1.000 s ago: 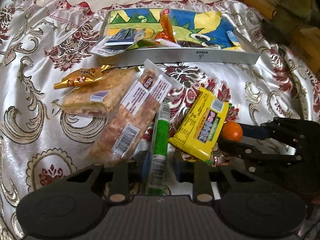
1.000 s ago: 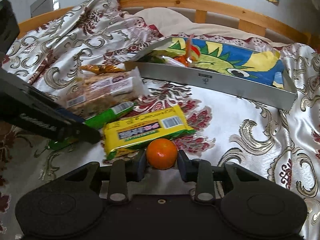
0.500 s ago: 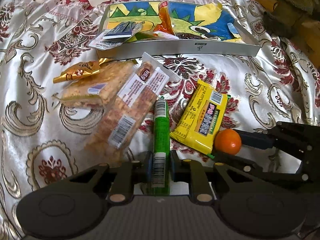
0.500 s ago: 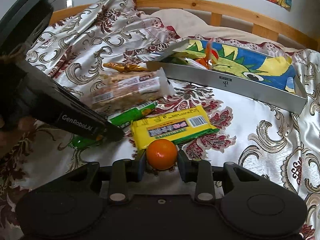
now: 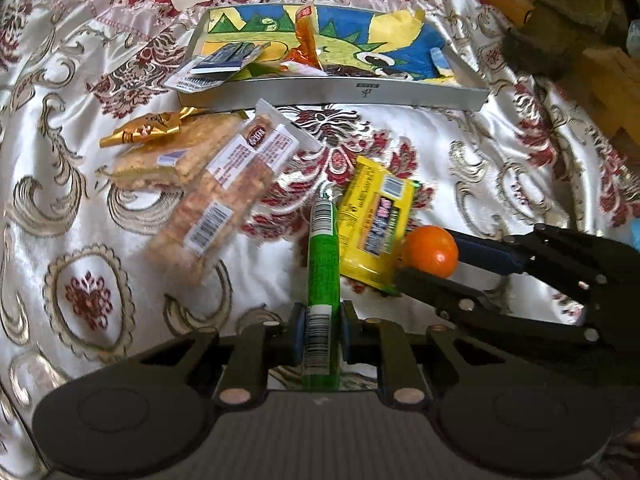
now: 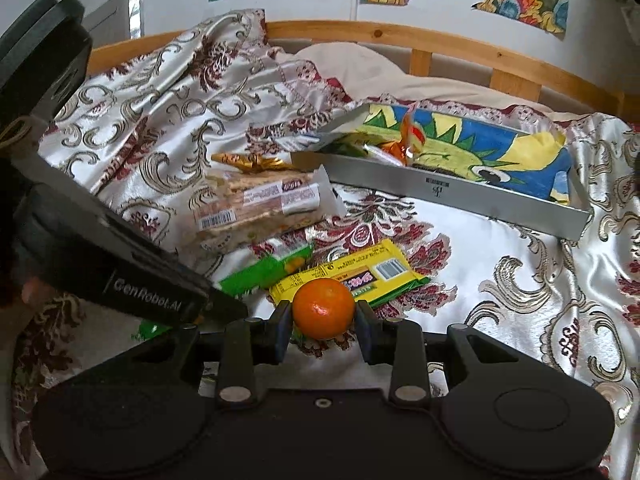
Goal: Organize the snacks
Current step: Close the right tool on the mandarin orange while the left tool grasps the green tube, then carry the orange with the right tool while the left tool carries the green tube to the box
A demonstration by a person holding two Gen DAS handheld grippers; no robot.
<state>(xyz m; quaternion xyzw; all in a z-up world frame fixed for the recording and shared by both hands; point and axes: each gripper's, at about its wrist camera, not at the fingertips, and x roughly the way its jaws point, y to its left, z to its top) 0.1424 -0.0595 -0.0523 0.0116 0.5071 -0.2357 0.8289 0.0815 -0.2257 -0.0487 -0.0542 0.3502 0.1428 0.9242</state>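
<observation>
- Nearest, the left gripper (image 5: 320, 336) clamps one end of a green snack stick (image 5: 322, 248), its jaws narrow on the barcode end; the rest juts forward, a hold that looks suited to carrying it off.
- Beside it, the right gripper (image 6: 323, 320) pinches a small, glossy orange (image 6: 323, 307) at its widest part, probably so the round fruit cannot roll out.
- Just beyond lies a yellow packet (image 5: 376, 220), then cracker packs (image 5: 224, 192) and a gold wrapper (image 5: 140, 133) on the patterned bedspread (image 5: 60, 208).
- Farthest, the shallow tray (image 5: 332, 94) with a bright drawing inside already holds several packets, likely where both go.
</observation>
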